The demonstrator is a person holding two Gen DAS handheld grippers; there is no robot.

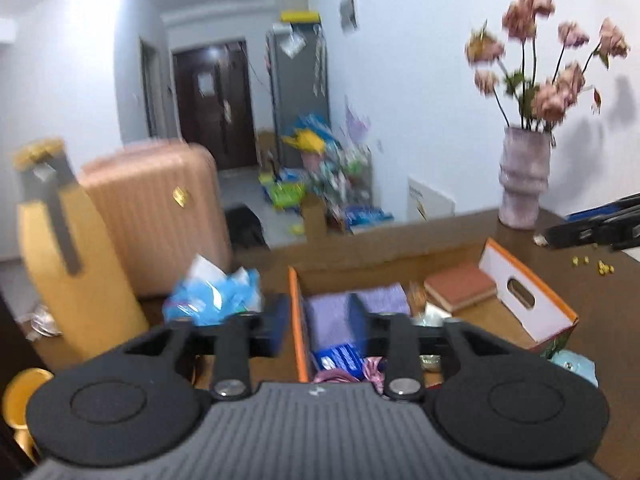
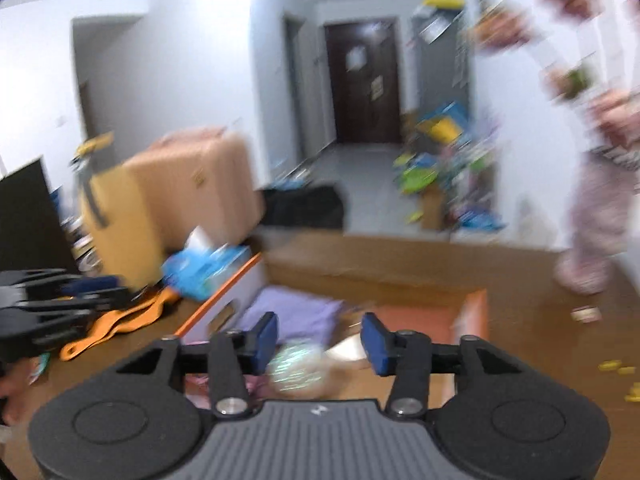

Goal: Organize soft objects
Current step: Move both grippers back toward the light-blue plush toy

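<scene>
Purple towel [image 1: 340, 312] folded flat in orange box [image 1: 298, 320], slightly blurred; left gripper [image 1: 320, 326], right gripper [image 2: 318, 338] spread, empty

Right gripper [image 2: 319, 342] spread (empty) above purple cloth [image 2: 296, 314].

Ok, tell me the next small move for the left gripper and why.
Probably lower the left gripper into the orange-edged box: it is open, empty and poised above the purple cloth lying inside. The right gripper is open and empty too.
</scene>
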